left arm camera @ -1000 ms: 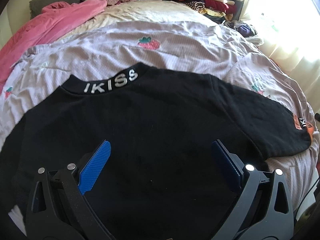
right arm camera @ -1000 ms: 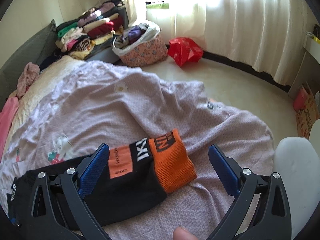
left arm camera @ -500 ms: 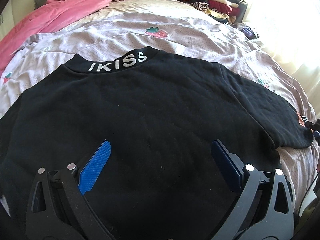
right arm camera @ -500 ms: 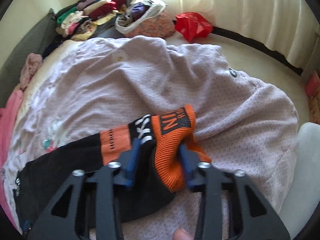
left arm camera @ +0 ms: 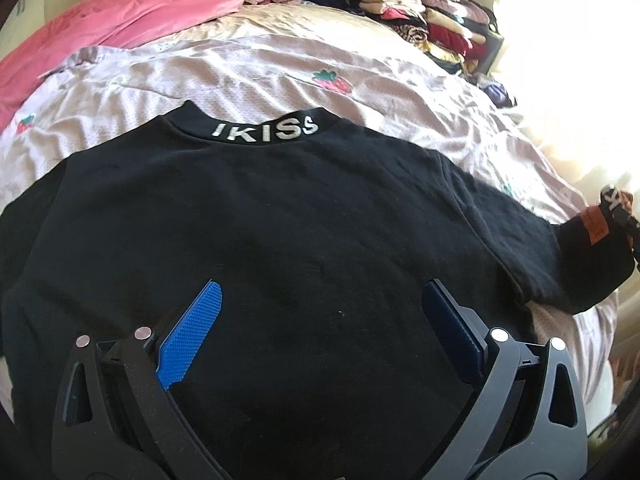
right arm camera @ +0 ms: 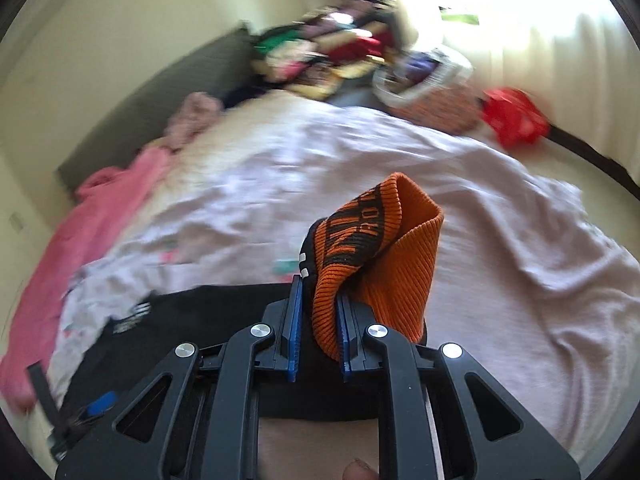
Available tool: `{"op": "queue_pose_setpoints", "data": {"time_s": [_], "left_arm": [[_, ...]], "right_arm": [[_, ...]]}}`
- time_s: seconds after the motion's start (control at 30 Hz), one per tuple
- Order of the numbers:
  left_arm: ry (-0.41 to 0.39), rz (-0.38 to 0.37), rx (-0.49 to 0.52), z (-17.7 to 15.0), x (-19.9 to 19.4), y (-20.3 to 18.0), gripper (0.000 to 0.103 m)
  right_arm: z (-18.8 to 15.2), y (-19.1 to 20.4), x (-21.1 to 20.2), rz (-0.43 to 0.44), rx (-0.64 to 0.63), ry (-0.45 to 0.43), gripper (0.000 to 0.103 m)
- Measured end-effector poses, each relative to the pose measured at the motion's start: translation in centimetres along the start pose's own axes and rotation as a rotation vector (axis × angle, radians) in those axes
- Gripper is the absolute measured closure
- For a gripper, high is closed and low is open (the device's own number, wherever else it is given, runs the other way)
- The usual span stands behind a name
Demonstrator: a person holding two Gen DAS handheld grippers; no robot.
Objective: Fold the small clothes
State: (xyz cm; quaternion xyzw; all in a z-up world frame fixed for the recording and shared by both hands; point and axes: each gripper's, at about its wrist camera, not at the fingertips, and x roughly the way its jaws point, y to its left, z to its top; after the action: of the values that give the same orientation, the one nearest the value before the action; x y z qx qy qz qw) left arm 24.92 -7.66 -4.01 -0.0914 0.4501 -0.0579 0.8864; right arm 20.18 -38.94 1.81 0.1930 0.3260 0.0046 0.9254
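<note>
We see strong daylight from the curtained window (right arm camera: 560,40), blown out to white glare top right in both views. Left wrist view is sharp; right wrist view has motion blur across the background. Fisheye bending and dark vignette at edges. Black sweater (left arm camera: 280,220) loses detail.

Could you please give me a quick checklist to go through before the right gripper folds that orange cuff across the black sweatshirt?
1. Right gripper shut on the orange cuff: ok.
2. Cuff lifted off the lilac sheet: ok.
3. Left gripper open, holding nothing: ok.
4. Black sweatshirt body flat, collar lettering showing: ok.
5. Left gripper clear of the fold path: not ok, it hovers over the body.
6. Left sleeve laid out: cannot tell, it runs out of view.
</note>
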Motion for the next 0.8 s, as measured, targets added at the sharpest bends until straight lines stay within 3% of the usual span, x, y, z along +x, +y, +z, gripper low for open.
{"op": "queue_pose_setpoints", "data": {"time_s": [0.2,0.43,0.53,0.63,0.8], "left_arm": [[-0.001,-0.025,-0.043,0.1,-0.7,1.4,0.009],[0.008,-0.09,-0.125,-0.4,-1.0,3.7,0.009],[0.021,-0.131,-0.15,-0.6,-0.9,4.1,0.009],[0.026,-0.169,-0.148,-0.8,-0.9,3.9,0.009],[0.049,-0.294,-0.148,-1.3,-0.5,2.3,0.009]], "right_arm": [[-1.3,7.1,-0.3,0.145,-0.121,0.02,0.089],[-3.9,13.6,1.2,0.222,-0.258,0.076,0.086],[-4.5,14.9,1.5,0.285,-0.268,0.088,0.084],[-4.4,15.0,1.1,0.294,-0.279,0.075,0.073],[-3.6,13.3,1.7,0.228,-0.23,0.079,0.071]]}}
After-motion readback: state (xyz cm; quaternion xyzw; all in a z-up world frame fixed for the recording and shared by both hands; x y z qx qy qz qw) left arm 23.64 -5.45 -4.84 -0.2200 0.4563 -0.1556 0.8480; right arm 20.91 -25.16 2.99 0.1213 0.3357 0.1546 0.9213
